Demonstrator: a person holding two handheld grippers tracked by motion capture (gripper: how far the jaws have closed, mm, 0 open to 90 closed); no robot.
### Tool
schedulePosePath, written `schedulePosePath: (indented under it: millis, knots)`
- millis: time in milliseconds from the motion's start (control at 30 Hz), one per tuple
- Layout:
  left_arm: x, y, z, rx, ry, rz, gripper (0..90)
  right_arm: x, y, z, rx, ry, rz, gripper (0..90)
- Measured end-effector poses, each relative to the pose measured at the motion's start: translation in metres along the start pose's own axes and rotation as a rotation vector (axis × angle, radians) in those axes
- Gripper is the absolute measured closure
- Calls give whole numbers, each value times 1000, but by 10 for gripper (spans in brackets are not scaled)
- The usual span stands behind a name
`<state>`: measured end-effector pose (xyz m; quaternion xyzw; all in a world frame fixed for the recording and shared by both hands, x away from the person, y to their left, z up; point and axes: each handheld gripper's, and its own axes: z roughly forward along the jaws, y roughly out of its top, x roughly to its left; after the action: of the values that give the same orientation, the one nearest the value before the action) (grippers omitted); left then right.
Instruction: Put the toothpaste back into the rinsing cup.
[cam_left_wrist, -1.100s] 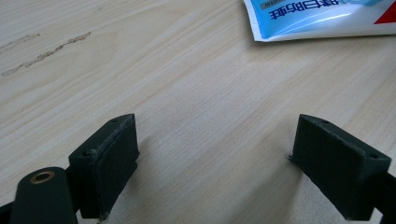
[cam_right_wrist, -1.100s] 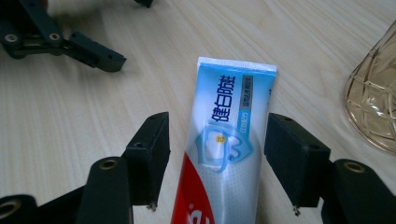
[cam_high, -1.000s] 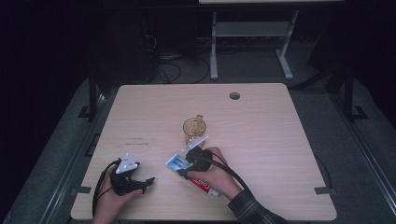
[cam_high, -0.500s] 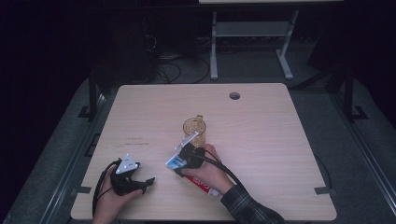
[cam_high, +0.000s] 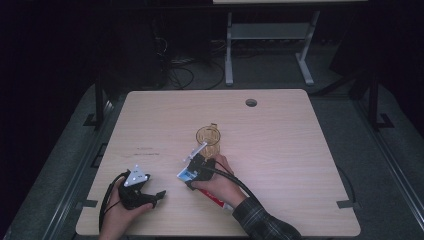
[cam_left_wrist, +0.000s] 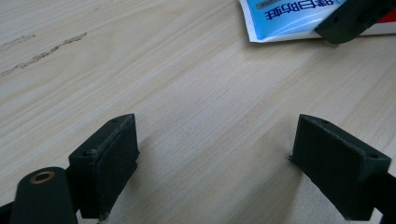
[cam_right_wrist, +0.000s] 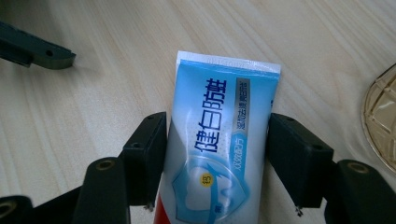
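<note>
Down near the front of the table (cam_high: 280, 130), the right gripper (cam_right_wrist: 215, 154) has its two black jaws closed against the sides of a blue and white toothpaste tube (cam_right_wrist: 219, 135), which lies flat on the wood with its crimped end pointing away from the hand. Just beyond it stands an amber glass cup (cam_high: 208, 140) with a white stick-like thing leaning out over its rim; what it is I cannot tell. Off to the left, the left gripper (cam_left_wrist: 215, 158) rests low on the wood, jaws spread wide with nothing between them.
</note>
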<state>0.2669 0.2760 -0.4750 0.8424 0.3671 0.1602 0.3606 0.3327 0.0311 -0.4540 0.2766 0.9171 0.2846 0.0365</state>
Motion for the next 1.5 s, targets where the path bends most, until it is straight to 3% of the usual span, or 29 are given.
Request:
schedulePosePath:
  millis: [133,233,800,1200,1500]
  knots:
    - [0,0,0,0,0,1,130,2,1,1,11,-13,-10,385]
    - [0,0,0,0,0,2,130,8,2,3,21,-54,-46,379]
    - [0,0,0,3,0,5,130,9,4,0,27,-66,-20,550]
    - [0,0,0,3,0,5,130,2,3,-12,-1,-20,13,709]
    - [0,0,0,3,0,5,130,-1,-2,-16,-27,30,21,724]
